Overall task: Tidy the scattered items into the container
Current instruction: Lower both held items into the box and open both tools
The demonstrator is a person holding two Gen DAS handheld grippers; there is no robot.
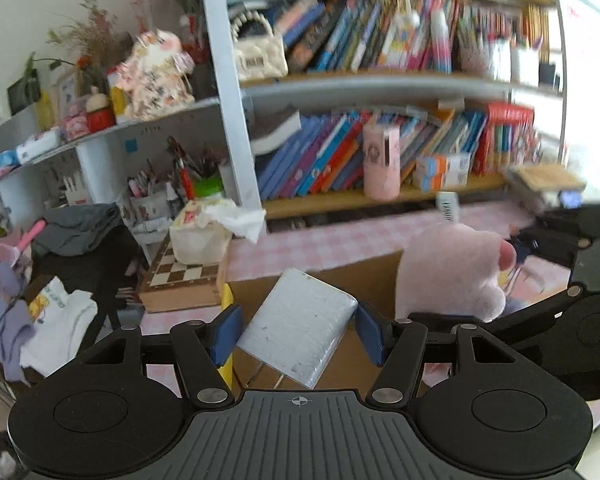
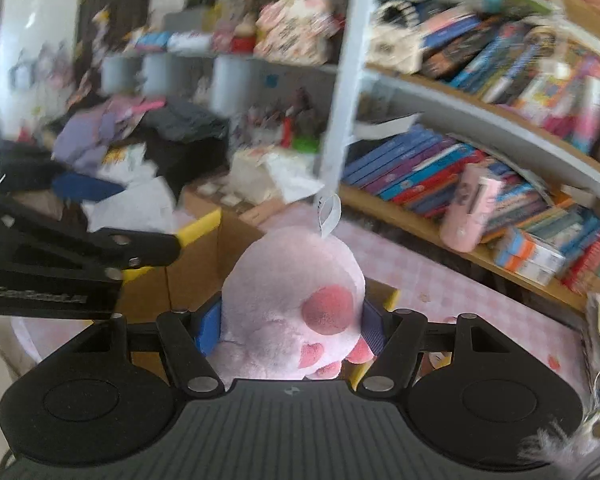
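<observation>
Left gripper [image 1: 298,334]: I see its blue pads [image 1: 226,334] pressed against both sides of a flat silvery-white packet [image 1: 300,328], so the jaws are clamped on it. The packet sits tilted, one corner down, lifted clear of the table.

Right gripper [image 2: 290,330]: I have it clenched on a pink plush toy [image 2: 292,300]; the blue pads [image 2: 208,328] squeeze its sides. The toy has darker pink paw spots facing my camera and a white tag [image 2: 330,212] sticking up from its top.

Cardboard box [image 1: 320,280]: this is the container, brown with yellow tape [image 1: 227,300] on a corner. It stands on the pink checked tablecloth [image 1: 340,236], right under and just beyond the packet. In my right view the open box [image 2: 204,248] lies below and left of the toy. I cannot tell what is inside it; the held items hide the interior.

Both held items: side by side above the box; from the left camera the toy [image 1: 452,272] hangs just right of the packet.

Tissue box [image 1: 200,236]: rests on a chessboard case [image 1: 180,280] at the table's left end, a white tissue sticking out of it.

Pen pots [image 1: 160,196]: on the side shelf, filled with brushes and pens.

Bookshelf [image 1: 380,196]: rows of leaning books; a pink cylinder [image 1: 382,160] and a small orange-and-blue carton [image 1: 440,170] stand on its lower board.
</observation>
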